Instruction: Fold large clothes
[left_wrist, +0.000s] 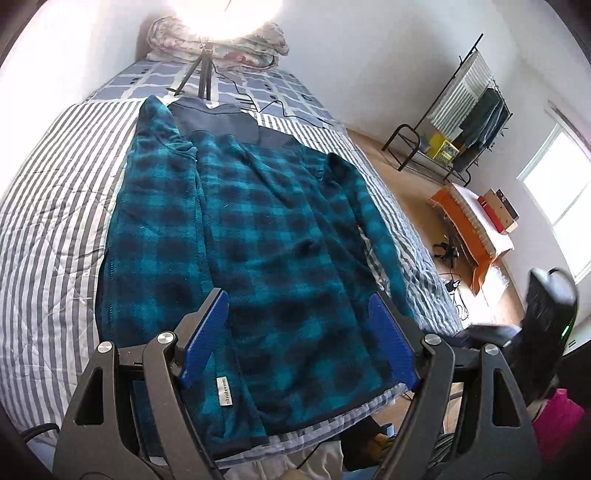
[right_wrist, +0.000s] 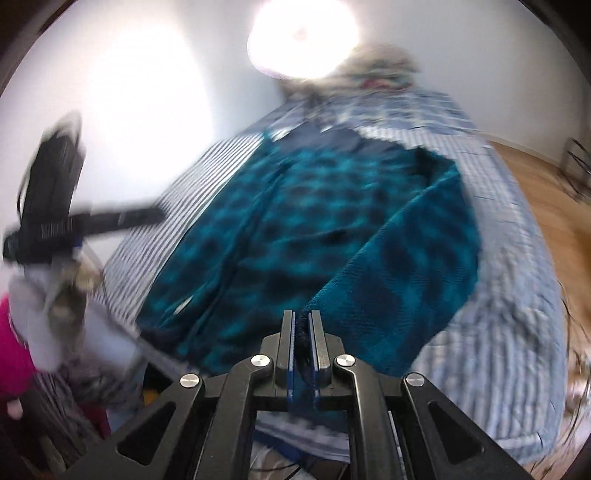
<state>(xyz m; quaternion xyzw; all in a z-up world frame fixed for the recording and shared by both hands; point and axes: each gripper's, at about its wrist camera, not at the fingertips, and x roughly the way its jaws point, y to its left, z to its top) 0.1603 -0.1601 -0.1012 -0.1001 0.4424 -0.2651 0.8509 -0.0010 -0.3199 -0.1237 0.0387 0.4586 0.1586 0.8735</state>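
Right gripper (right_wrist: 303, 328) is clamped on the teal plaid fleece jacket (left_wrist: 236, 221) spread mid-frame on the striped bed (left_wrist: 48, 206), left gripper (left_wrist: 295, 332) gapes empty above its hem, so the side fold seems underway, next carrying that edge across.

jacket (left_wrist: 258, 229): lies on the bed (left_wrist: 55, 206)
tripod (left_wrist: 201, 70): behind the jacket
rack (left_wrist: 461, 122): right of the bed

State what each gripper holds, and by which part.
The right gripper pinches the teal plaid jacket by its dark hem edge, jaws shut on it. The left gripper holds nothing, jaws wide open above the jacket.
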